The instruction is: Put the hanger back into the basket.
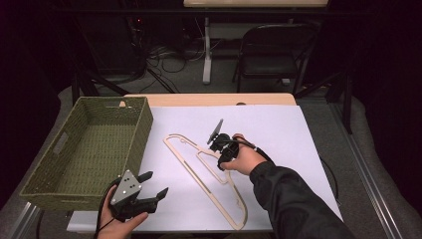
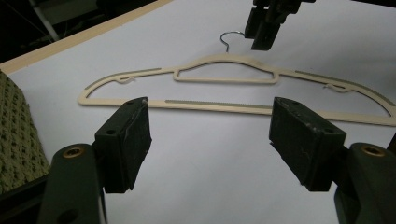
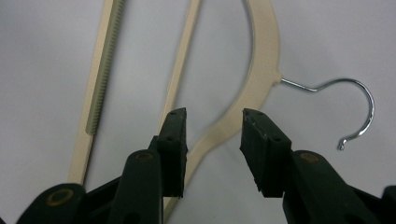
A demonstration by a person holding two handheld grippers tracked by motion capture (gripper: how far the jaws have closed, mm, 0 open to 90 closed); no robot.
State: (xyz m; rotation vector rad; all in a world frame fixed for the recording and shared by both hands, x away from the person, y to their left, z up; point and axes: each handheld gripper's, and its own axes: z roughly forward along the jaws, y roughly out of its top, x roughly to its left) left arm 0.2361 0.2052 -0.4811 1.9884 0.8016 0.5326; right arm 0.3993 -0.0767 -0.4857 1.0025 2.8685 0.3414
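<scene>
A cream hanger (image 1: 206, 188) with a metal hook lies flat on the white sheet (image 1: 278, 129), running diagonally from centre to lower right. My right gripper (image 1: 221, 158) is held over its neck. In the right gripper view this gripper (image 3: 215, 116) is open, its jaws standing either side of the hanger's (image 3: 264, 51) curved shoulder, just short of the hook (image 3: 364, 93). My left gripper (image 1: 155, 183) hovers open near the sheet's front left corner. In the left gripper view its jaws (image 2: 211, 105) stand wide apart, facing the hanger (image 2: 224, 80) from a short distance, with nothing between them.
A green woven basket (image 1: 142, 134) stands at the table's left, its wall close beside my left gripper (image 2: 18, 135). A dark folding chair (image 1: 276, 50) and cables stand on the floor beyond the table's far edge.
</scene>
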